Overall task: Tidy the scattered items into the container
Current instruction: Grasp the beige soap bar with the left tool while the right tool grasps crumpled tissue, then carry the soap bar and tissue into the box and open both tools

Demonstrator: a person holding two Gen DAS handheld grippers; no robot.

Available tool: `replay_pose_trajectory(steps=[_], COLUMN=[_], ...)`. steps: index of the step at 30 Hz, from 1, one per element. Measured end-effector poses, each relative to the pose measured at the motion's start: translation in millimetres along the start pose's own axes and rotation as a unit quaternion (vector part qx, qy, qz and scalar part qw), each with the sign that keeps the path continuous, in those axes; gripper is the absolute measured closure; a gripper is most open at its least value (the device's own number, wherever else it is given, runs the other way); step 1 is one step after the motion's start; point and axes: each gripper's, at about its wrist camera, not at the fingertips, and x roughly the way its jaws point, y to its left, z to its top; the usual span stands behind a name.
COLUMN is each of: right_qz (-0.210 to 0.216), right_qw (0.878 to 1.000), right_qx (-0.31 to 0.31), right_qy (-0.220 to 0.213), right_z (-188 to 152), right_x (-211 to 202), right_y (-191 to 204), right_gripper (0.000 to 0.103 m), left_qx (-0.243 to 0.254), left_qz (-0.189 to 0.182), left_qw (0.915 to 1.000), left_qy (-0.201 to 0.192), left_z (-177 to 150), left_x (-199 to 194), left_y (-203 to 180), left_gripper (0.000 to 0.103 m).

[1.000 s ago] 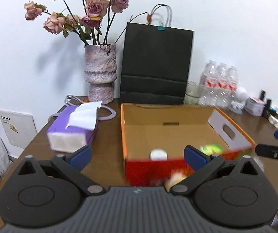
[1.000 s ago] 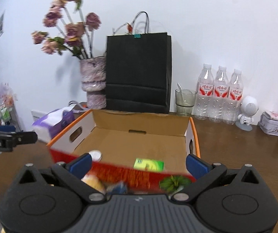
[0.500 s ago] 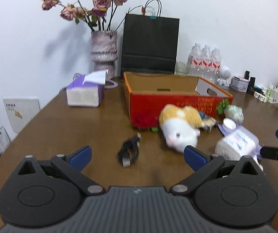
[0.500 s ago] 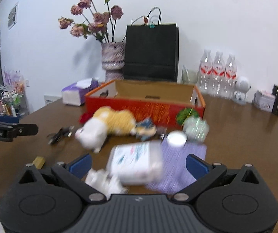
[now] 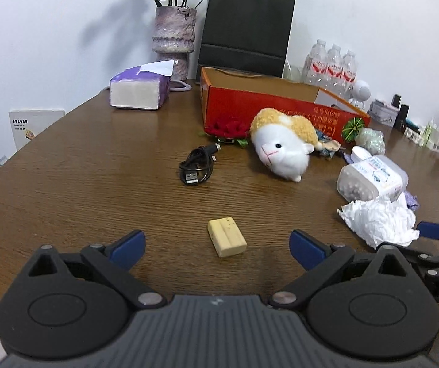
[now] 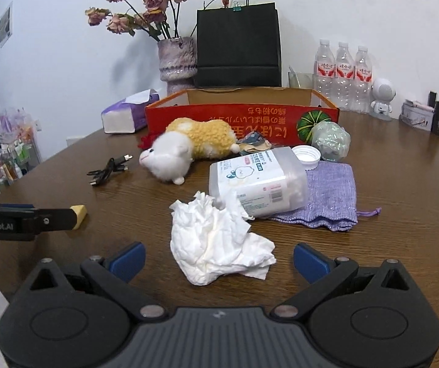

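Note:
A red cardboard box [image 5: 250,104] [image 6: 240,116] stands open at the back of the brown table. In front of it lie a plush hamster [image 5: 283,144] [image 6: 188,148], a coiled black cable [image 5: 198,167] [image 6: 109,168], a yellow eraser block [image 5: 227,236] [image 6: 79,211], a crumpled tissue [image 5: 379,217] [image 6: 216,239], a clear cotton-swab tub [image 5: 371,178] [image 6: 256,181], a white lid [image 6: 306,155], a purple pouch [image 6: 329,196] and a greenish wad [image 6: 331,141]. My left gripper [image 5: 216,245] is open just behind the eraser. My right gripper [image 6: 217,257] is open around the near end of the tissue.
A purple tissue pack [image 5: 139,89], a vase of dried roses [image 5: 175,40], a black paper bag [image 5: 247,40] and three water bottles [image 6: 343,73] stand along the back. Small gadgets [image 6: 382,98] line the right edge. The near table edge lies beneath both grippers.
Both grippers pulled back from over the box toward the near table edge and lower. The scattered items came into view; the eraser and tissue now sit between the fingers.

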Motion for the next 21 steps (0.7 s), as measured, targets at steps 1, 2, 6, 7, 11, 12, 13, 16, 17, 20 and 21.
replay_pose_trajectory(steps=[1, 2, 6, 7, 11, 12, 13, 16, 17, 20, 21], right_qz=[-0.002, -0.002, -0.005, -0.006, -0.012, -0.015, -0.018, -0.026, -0.025, -0.014, -0.005], right_qw=[1.0, 1.0, 1.0, 1.0, 1.0, 1.0, 1.0, 1.0, 1.0, 1.0, 1.0], right_qx=[-0.002, -0.003, -0.005, -0.006, -0.011, -0.013, -0.014, -0.018, -0.017, -0.022, -0.025], right_qy=[0.0, 0.0, 0.001, 0.001, -0.001, -0.001, -0.001, -0.001, 0.004, 0.0, -0.001], right_z=[0.1, 0.2, 1.1, 1.3, 2.2, 2.6, 3.2, 3.1, 2.5, 2.2, 2.6], right_x=[0.5, 1.1, 4.4, 5.2, 8.8, 10.2, 11.7, 16.6, 19.2, 15.4, 13.3], right_y=[1.3, 2.1, 4.5, 5.1, 6.9, 7.6, 8.0, 8.4, 7.7, 7.2, 7.4], right_gripper=[0.0, 0.0, 0.0, 0.0, 0.0, 0.0, 0.0, 0.008, 0.025, 0.058, 0.072], left_qx=[0.001, 0.001, 0.003, 0.003, 0.001, 0.001, 0.003, 0.009, 0.009, 0.012, 0.013], left_qz=[0.001, 0.0, 0.002, 0.003, 0.009, 0.01, 0.012, 0.023, 0.022, 0.015, 0.011], left_qw=[1.0, 1.0, 1.0, 0.9999, 0.9999, 0.9998, 0.9998, 0.9997, 0.9997, 0.9998, 0.9999], left_qy=[0.001, 0.002, 0.009, 0.01, 0.015, 0.015, 0.015, 0.009, 0.007, 0.003, 0.002], left_z=[-0.2, -0.2, -0.2, -0.1, 1.3, 1.6, 1.8, 1.8, 1.8, 1.5, 1.1], left_x=[0.7, 2.0, 6.9, 7.9, 12.6, 13.9, 14.8, 15.1, 14.6, 13.7, 13.1], left_y=[-1.5, -2.7, -5.9, -6.8, -9.2, -9.9, -10.9, -13.0, -12.2, -10.5, -10.3], left_gripper=[0.001, 0.002, 0.005, 0.006, 0.011, 0.018, 0.021, 0.042, 0.052, 0.078, 0.079])
